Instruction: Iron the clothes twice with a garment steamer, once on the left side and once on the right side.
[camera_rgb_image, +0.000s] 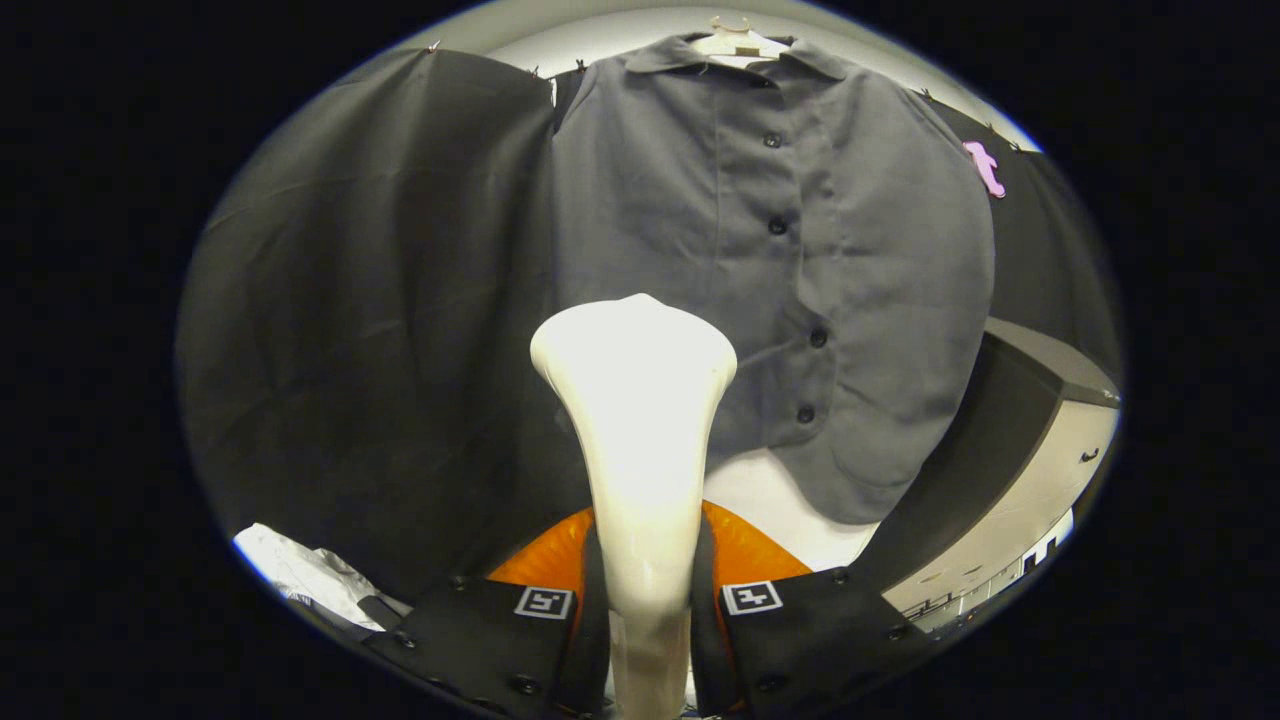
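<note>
Clamping the steamer (634, 400), the gripper (648, 590) hides part of the shirt (800, 250).

Glare washes out the white steamer head (634, 350); the grey shirt (770, 270) is evenly lit, sharp, bowed by fisheye.

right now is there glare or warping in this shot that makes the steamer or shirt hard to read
Gripper view: the steamer, clamped between the jaws of the gripper, is blown out to near white, so its surface detail is lost; the fisheye bows the shirt and the booth wall outward; the shirt is evenly lit and sharp, its buttons clear.
</note>
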